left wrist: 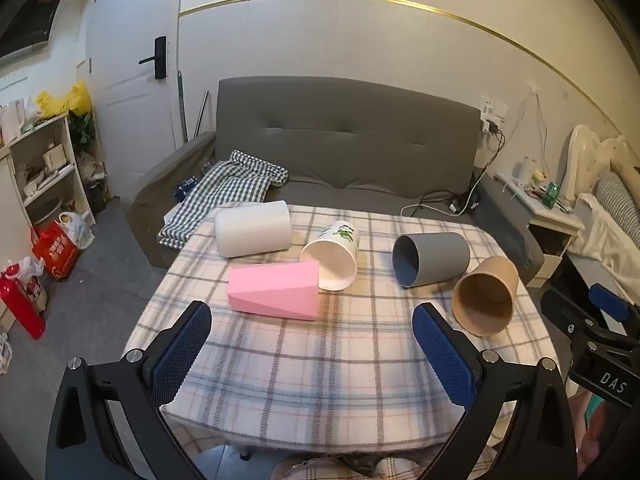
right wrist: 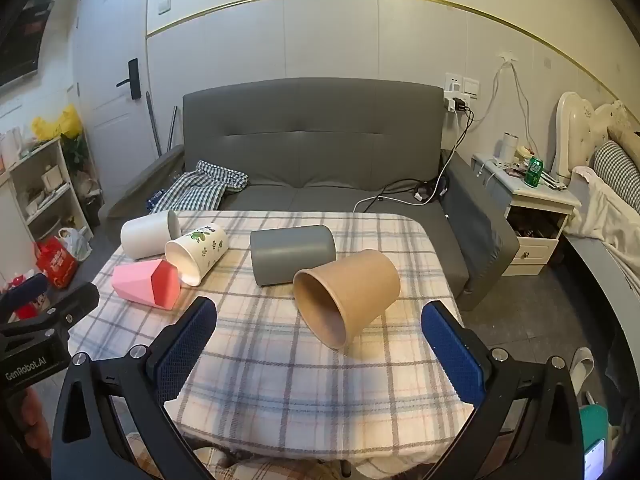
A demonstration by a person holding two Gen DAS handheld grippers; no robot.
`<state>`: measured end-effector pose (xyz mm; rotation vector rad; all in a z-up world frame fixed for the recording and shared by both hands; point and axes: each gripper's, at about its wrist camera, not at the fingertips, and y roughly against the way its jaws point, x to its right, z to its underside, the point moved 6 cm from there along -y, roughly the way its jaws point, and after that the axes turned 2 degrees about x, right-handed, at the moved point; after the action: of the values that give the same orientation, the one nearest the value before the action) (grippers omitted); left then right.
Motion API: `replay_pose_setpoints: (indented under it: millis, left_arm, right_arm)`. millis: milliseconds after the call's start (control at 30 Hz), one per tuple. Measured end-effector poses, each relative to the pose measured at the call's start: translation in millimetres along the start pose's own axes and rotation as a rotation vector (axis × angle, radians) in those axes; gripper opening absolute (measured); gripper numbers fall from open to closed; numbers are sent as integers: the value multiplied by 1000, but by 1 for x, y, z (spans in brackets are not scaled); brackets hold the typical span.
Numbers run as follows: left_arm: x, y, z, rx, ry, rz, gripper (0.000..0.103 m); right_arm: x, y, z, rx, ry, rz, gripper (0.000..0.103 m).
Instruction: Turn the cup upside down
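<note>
Cups lie sideways on the plaid-clothed surface: brown paper cup nearest, right; grey cylindrical plastic cup behind. Left claw and right claw both gape apart, holding nothing.

Both wrist views look forward and slightly down from the worktop's near edge toward the sofa, side by side, sharing the worktop.

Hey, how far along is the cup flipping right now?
Nothing looks done: all five cups lie on their sides on the checked tablecloth, namely the white cup, leaf-print cup, pink cup, grey cup and brown paper cup. Nothing is in hand; the left gripper and right gripper are open and empty. Every flip remains.
</note>
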<state>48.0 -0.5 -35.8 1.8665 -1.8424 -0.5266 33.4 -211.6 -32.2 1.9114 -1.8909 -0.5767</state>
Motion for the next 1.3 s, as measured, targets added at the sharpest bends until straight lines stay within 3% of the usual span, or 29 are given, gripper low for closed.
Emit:
replay_pose_setpoints:
  millis: [1300]
  left_arm:
    - [-10, -4, 3, -19, 34, -8, 103]
  right_arm:
    - [-3, -1, 7, -38, -29, -17, 103]
